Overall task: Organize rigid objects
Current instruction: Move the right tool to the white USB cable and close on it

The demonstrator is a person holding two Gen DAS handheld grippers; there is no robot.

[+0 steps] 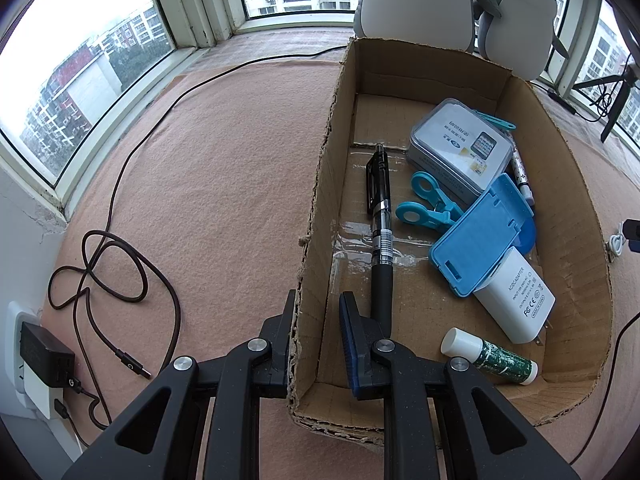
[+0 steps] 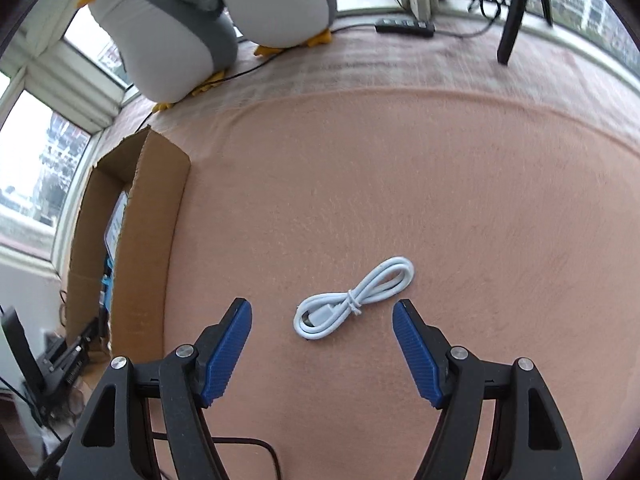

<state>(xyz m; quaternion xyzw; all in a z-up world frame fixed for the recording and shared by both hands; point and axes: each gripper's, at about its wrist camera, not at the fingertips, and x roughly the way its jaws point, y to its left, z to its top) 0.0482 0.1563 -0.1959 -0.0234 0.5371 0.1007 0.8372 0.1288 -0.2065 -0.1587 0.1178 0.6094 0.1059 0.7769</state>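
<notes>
Currently, in the left wrist view, my left gripper [image 1: 318, 312] is clenched on the near left wall of the cardboard box [image 1: 320, 184], one finger outside and the blue pad inside, and I judge its job is simply to keep the box from sliding. Inside the box lie a black gel pen [image 1: 379, 216], a small tin case [image 1: 460, 148], a blue clip [image 1: 430, 206], a blue phone stand [image 1: 480, 240], a white AC adapter [image 1: 518, 300] and a glue stick [image 1: 490, 356]; at the right edge of this view, outside the box, I can just make out something white on the cloth. So I hold that clamp steady and do not twist it, since the torn corrugated wall looks soft and could buckle. In the right wrist view, my right gripper [image 2: 322, 308] is released, jaws spread wide and grasping nothing, tilted down over the pink felt cloth [image 2: 440, 200]. The coiled white USB cable [image 2: 354, 300], tied at its middle, lies on the cloth between and just ahead of the blue pads [image 2: 226, 356], well apart from the box at the left. To pick it up well, I would centre the jaws on the tied waist, lower until the tips meet the cloth, and close across the bundle rather than along it, so no loop slips free. The risk I see is pinching felt along with the cable.
</notes>
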